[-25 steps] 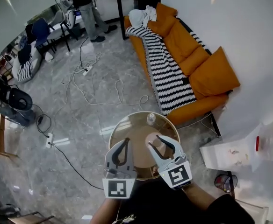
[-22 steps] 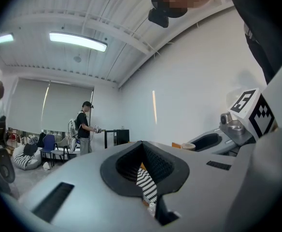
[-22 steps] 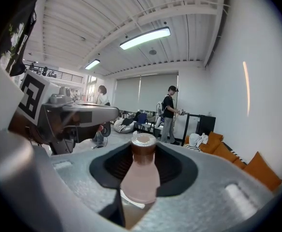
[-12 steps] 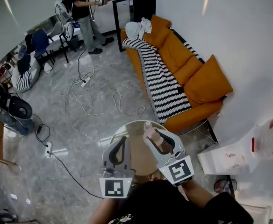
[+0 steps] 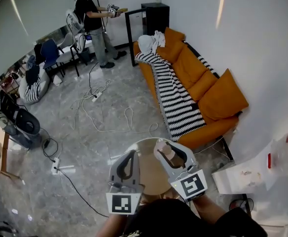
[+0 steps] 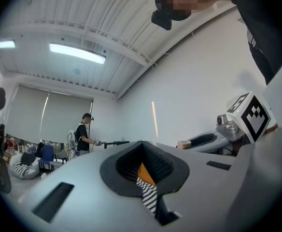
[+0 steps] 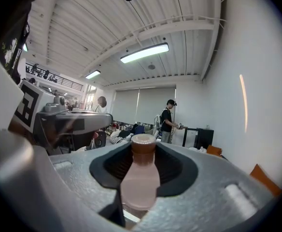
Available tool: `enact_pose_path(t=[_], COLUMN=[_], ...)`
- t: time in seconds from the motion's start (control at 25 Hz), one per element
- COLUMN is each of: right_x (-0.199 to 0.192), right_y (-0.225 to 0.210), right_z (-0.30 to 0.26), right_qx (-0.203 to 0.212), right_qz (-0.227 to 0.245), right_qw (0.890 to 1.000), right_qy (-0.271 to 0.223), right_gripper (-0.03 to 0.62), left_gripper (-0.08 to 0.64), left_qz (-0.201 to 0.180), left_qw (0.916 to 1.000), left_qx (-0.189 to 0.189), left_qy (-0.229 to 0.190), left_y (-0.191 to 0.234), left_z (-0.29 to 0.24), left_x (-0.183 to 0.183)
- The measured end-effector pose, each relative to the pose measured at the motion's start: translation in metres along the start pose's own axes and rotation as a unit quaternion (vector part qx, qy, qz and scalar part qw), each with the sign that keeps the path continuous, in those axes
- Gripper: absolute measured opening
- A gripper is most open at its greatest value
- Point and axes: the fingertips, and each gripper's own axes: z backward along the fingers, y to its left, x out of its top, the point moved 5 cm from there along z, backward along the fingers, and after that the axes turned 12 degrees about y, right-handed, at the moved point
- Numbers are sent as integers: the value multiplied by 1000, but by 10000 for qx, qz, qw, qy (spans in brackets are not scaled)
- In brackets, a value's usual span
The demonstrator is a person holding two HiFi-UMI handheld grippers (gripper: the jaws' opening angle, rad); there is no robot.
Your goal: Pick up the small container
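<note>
While the right gripper [image 5: 169, 152] has its fingers clenched on the small container [image 7: 140, 175], a pale pink bottle with a brown cap, the bottle stands upright between them, cap at the top, over the right part of the round bench [image 5: 146, 177]. The left gripper [image 5: 130, 155] is just left of it over the same bench, its fingers closed together at the tips with nothing in them. Beyond the bench, to the far right, an orange sofa [image 5: 205, 83] stands along the white wall with a striped blanket [image 5: 176, 100] draped over it. Cables [image 5: 109, 117] trail across the floor, and a person [image 5: 92, 23] stands at the far left.
</note>
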Motion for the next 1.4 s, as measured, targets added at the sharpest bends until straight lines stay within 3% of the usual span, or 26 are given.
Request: enact_pose_path(t=[1.4], right_x=[-2], right_y=[1], right_z=[3], right_qx=[-42], right_qz=[28], right_qw=[10000], right_qy=[-16], right_gripper=[138], left_gripper=[6], left_qz=[3], left_qw=[10000], left_qx=[-14], left_qy=[-1], left_y=[-1], left_z=[-3], left_x=[-3])
